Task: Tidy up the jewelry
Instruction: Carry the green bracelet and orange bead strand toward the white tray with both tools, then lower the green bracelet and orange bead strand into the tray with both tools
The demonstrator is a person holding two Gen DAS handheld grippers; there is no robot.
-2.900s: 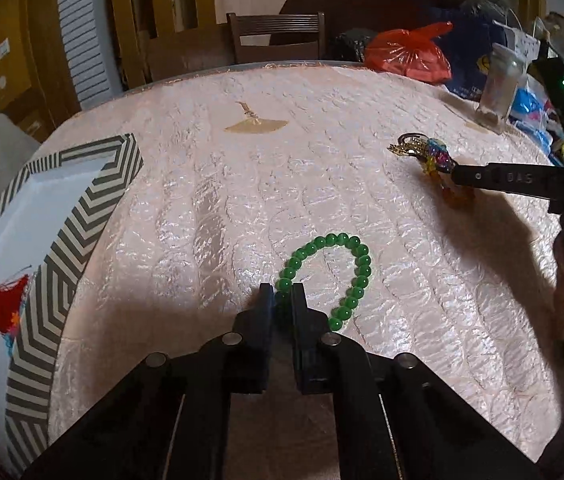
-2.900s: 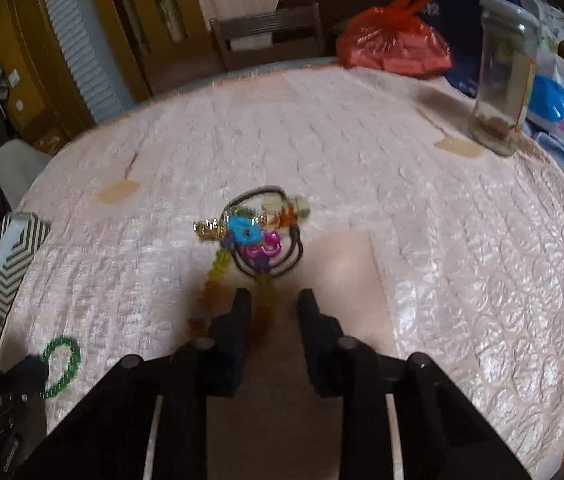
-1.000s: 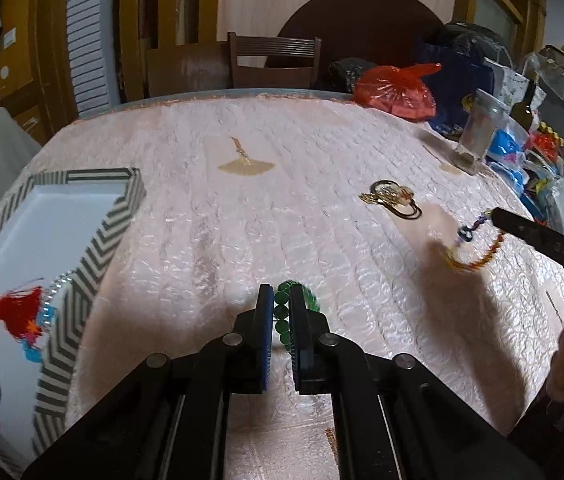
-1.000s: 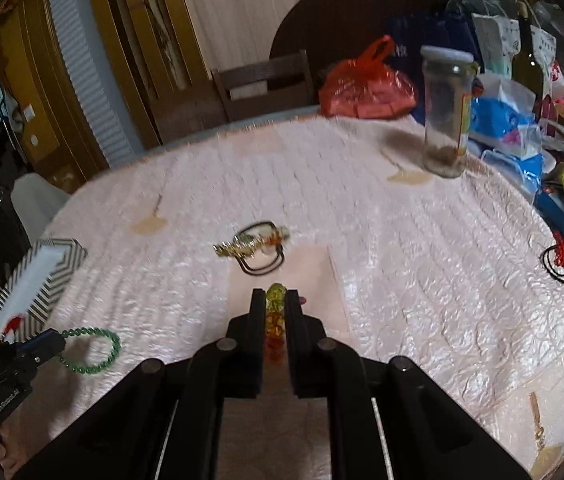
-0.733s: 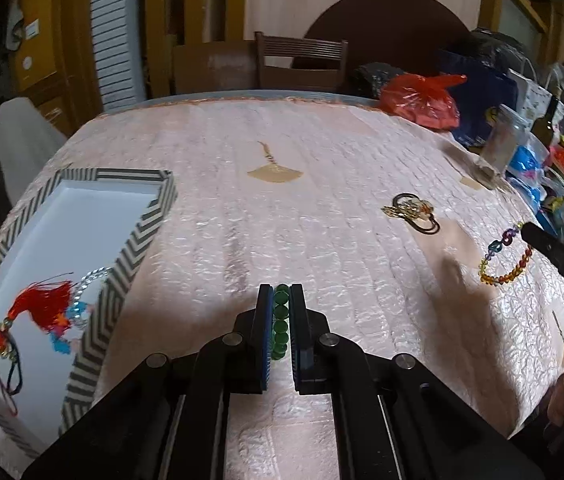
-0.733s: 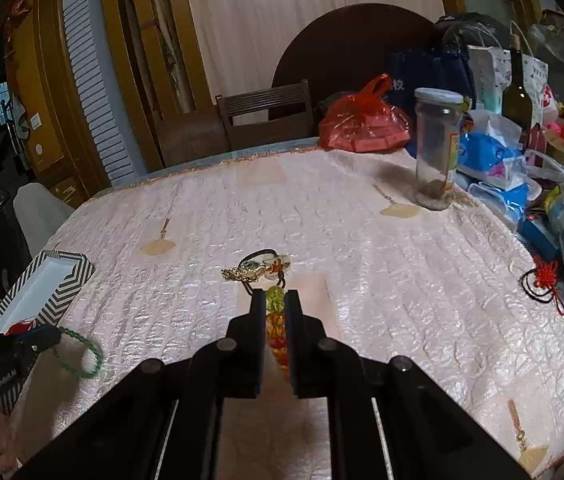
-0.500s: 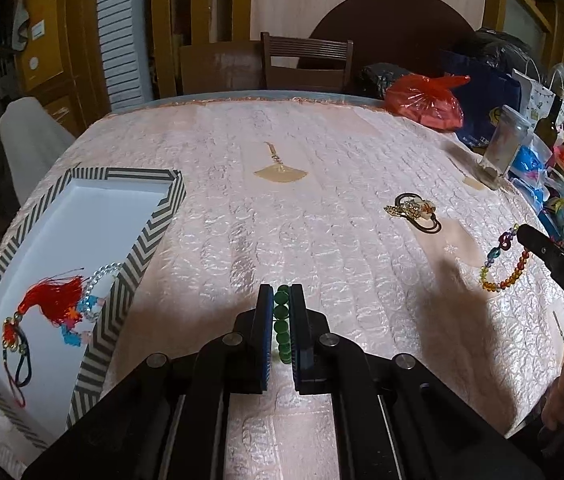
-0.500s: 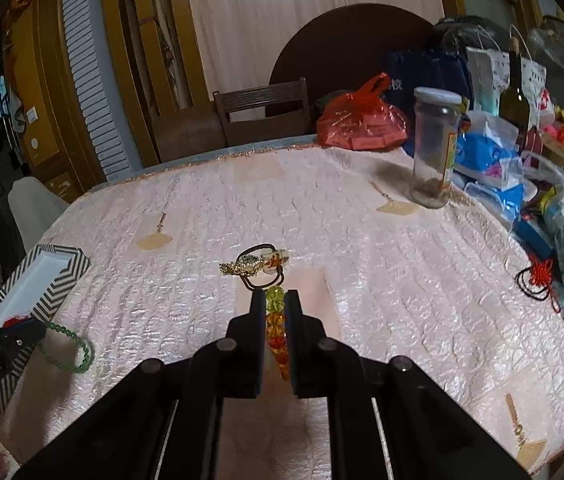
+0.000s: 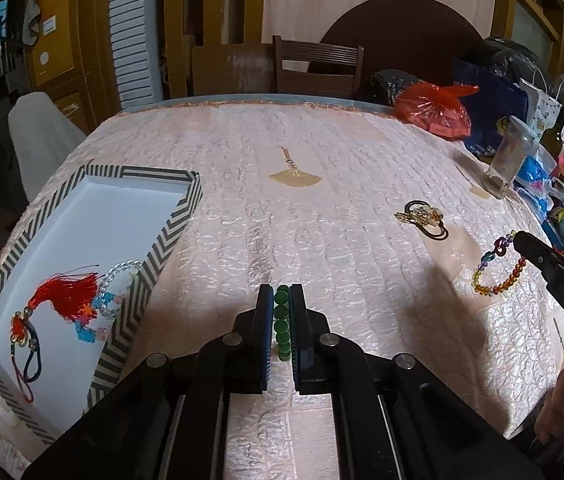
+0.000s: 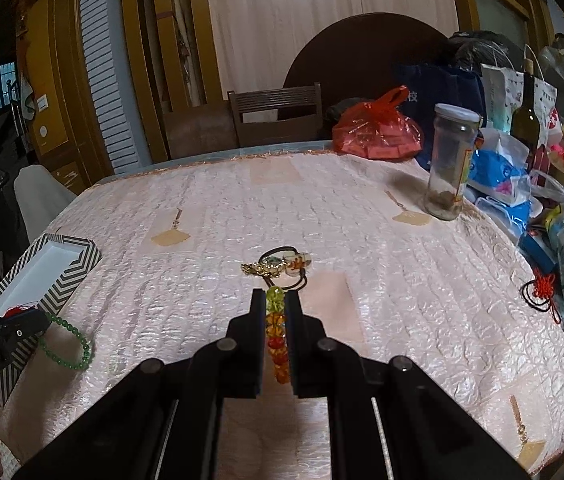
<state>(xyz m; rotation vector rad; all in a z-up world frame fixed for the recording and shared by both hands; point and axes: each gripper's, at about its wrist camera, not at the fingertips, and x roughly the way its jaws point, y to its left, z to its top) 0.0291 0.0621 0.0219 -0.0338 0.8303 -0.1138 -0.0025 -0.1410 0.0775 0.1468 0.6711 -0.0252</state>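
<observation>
My left gripper (image 9: 281, 296) is shut on a green bead bracelet (image 9: 281, 322), held above the pink cloth; from the right wrist view the bracelet (image 10: 68, 344) hangs as a loop from that gripper (image 10: 44, 322). My right gripper (image 10: 275, 298) is shut on a multicoloured bead bracelet (image 10: 276, 334), which dangles from it (image 9: 515, 238) as a loop (image 9: 497, 270) in the left wrist view. A chevron-edged white tray (image 9: 144, 248) at the left holds a red tassel piece (image 9: 64, 290) and a clear bead bracelet (image 9: 122, 268). A gold chain with black hair ties (image 9: 421, 218) lies on the cloth.
At the table's right edge stand a glass jar (image 10: 451, 162), a red plastic bag (image 10: 377, 130), a bottle (image 10: 525, 120) and several packets. A red knot charm on a black cord (image 10: 541, 290) lies near them. A wooden chair (image 9: 317, 68) stands behind the table.
Both grippers have risen from the cloth, each carrying its bracelet. The tray shows more fully in the left wrist view, and the table looks farther away in both views.
</observation>
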